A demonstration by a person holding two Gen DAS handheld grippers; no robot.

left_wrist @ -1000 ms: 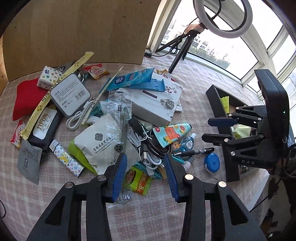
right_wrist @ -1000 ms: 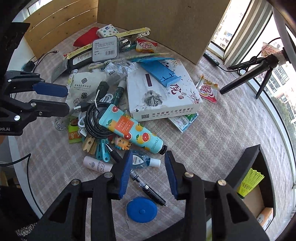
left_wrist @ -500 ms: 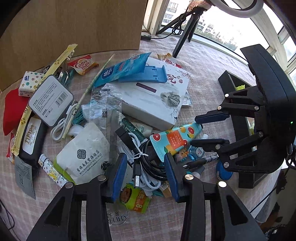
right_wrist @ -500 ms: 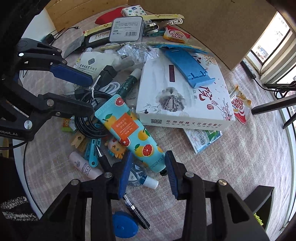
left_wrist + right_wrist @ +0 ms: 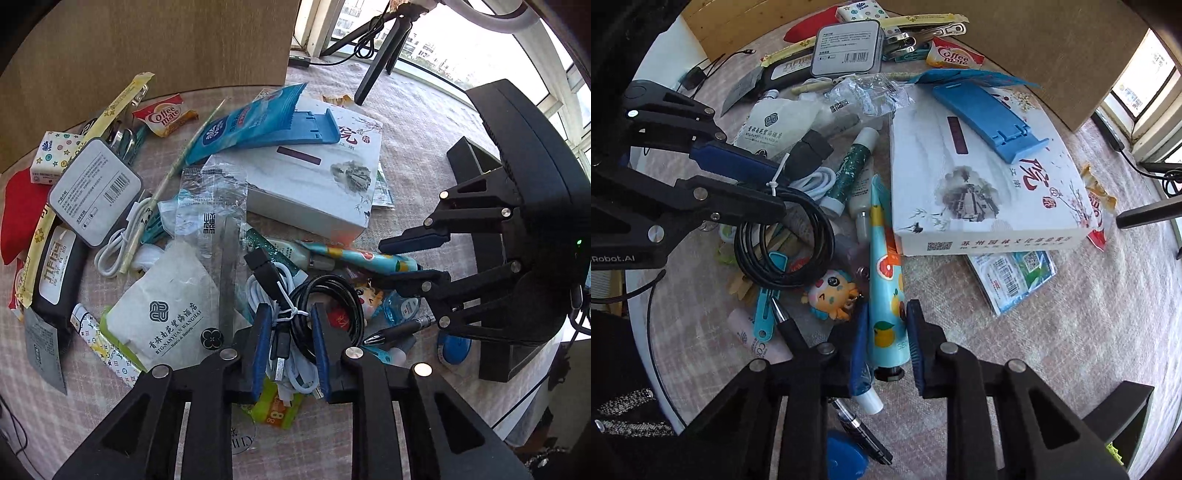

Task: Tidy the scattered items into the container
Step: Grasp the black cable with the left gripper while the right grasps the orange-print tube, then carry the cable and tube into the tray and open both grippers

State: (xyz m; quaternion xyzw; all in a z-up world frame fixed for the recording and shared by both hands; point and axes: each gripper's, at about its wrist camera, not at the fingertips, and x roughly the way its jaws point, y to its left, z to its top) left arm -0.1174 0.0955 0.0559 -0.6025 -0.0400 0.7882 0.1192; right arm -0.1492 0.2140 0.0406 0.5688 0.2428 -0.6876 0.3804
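A heap of small items lies on a checked tablecloth. My left gripper [image 5: 290, 332] points down into the heap with its jaws closing. Both blue pads press on a tied bundle of black and white cables [image 5: 295, 306]. The right wrist view shows that gripper [image 5: 764, 184] at the left, on the cable coil [image 5: 783, 236]. My right gripper [image 5: 886, 321] is closing too, with its pads against the cap end of a teal tube with an orange fruit print [image 5: 884, 258]. A black open container [image 5: 476, 162] stands at the table's right edge, behind the right gripper [image 5: 410, 258].
A white printed box [image 5: 314, 184] with a blue stand [image 5: 295, 129] on it fills the middle. Around the grippers lie a white sachet [image 5: 166, 302], a pen [image 5: 399, 328], a blue round case [image 5: 454, 347] and a cartoon charm [image 5: 833, 291]. A tripod leg [image 5: 376, 66] stands at the back.
Both grippers have sunk into the heap and narrowed their jaws. The left now clamps the cable bundle, the right the fruit-print tube, which was lying flat and now stands on edge.
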